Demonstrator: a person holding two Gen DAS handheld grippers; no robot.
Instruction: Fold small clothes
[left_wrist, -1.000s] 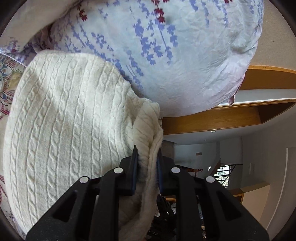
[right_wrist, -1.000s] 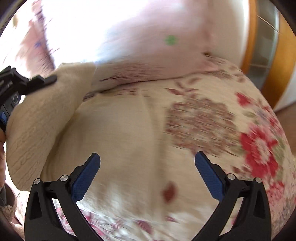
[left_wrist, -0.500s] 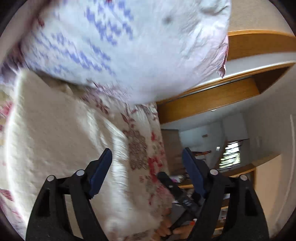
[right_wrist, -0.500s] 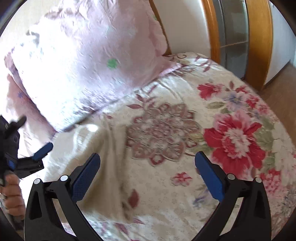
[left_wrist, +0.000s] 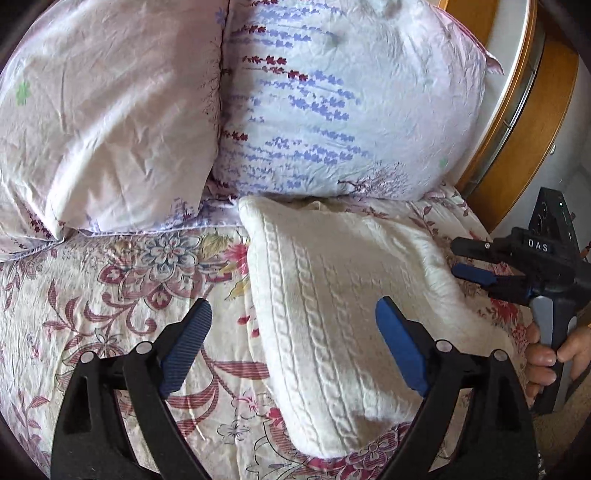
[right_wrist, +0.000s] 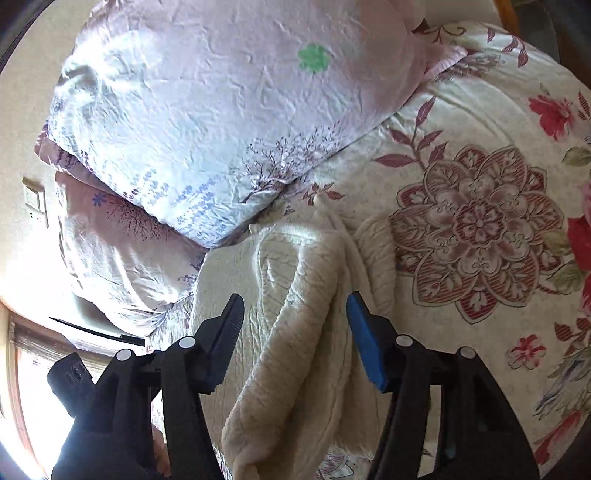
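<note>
- Lying folded on the floral bedspread (left_wrist: 110, 295), the cream cable-knit sweater (left_wrist: 332, 302) serves as the landmark in the left wrist view; its top edge touches the lavender-print pillow (left_wrist: 351, 110) just behind it.
- A pale pink pillow (left_wrist: 103, 122) sits beside that one, behind and to the left of the sweater.
- The left hand-held gripper (left_wrist: 293, 347) hovers over the sweater's near left edge, jaws wide and opening, pressing on nothing; one blue pad is over the bedspread, the other over the knit.
- At the sweater's right edge is the right hand-held gripper (left_wrist: 469, 264), pointing in toward the knit, with a person's hand (left_wrist: 546, 354) on its handle.
- A wooden bed frame (left_wrist: 517, 147) curves past beyond the sweater's far right corner.
- Seen from the right wrist, the sweater (right_wrist: 295, 350) shows a thick rolled fold running between the jaws of the right hand-held gripper (right_wrist: 293, 332).
- Those jaws are partly open and closing, with the fold between them; the pads do not clearly press on it.
- The pillows (right_wrist: 221, 129) lie behind the sweater, and the bedspread's big flower motif (right_wrist: 480, 229) lies to its right.
</note>
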